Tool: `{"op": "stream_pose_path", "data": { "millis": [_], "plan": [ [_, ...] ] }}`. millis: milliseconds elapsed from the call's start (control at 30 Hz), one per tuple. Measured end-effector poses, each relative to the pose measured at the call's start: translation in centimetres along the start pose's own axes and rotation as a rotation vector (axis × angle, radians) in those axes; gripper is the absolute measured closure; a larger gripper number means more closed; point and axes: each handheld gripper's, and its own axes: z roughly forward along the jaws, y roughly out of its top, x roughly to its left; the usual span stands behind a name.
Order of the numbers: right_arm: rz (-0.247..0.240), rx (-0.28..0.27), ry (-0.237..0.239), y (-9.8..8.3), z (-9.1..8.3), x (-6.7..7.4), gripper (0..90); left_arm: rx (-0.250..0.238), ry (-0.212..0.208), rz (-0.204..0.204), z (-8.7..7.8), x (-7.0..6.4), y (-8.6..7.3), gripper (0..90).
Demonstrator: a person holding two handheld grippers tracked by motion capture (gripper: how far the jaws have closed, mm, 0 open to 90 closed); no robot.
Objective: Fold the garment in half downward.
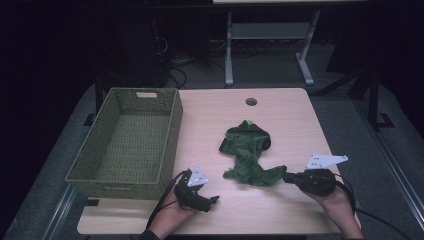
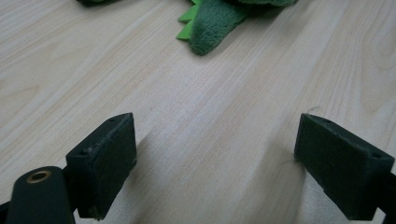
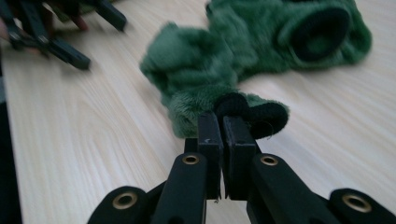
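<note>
A fuzzy green plush garment [image 1: 247, 150] with black cuffs lies crumpled on the wooden table [image 1: 210, 115], right of centre. My right gripper [image 1: 286, 176] comes in from the right, and its jaws are shut on a black cuff at the garment's near right end. In the right gripper view the jaws [image 3: 222, 123] pinch that cuff, with the rest of the garment [image 3: 261, 42] spread beyond. My left gripper [image 1: 214, 200] rests near the front edge, left of the garment, and is open. The left gripper view has bare wood between its jaws [image 2: 215, 163], and a green tip of the garment [image 2: 212, 28] lies farther off.
A large woven green basket [image 1: 172, 135] stands on the table's left side, overhanging the left edge. A round cable hole [image 1: 251, 101] sits near the far edge. Beyond the table are a dark floor and a white desk frame [image 1: 229, 55].
</note>
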Motion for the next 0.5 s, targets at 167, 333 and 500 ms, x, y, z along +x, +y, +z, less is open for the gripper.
{"op": "stream_pose_path", "data": {
  "millis": [167, 333, 500],
  "plan": [
    [-0.036, -0.033, 0.036, 1.5, 0.6, 0.5, 87.3, 0.0, 0.0, 0.001, 0.0, 0.0, 0.0, 12.2],
    [-0.071, -0.039, 0.055, 2.6, 1.2, 0.9, 87.2, -0.003, 0.0, -0.003, 0.0, 0.0, 0.0, 12.2],
    [-0.112, -0.049, 0.081, 4.2, 1.8, 1.1, 87.2, 0.001, 0.001, 0.003, 0.0, 0.0, 0.0, 12.2]
  ]
}}
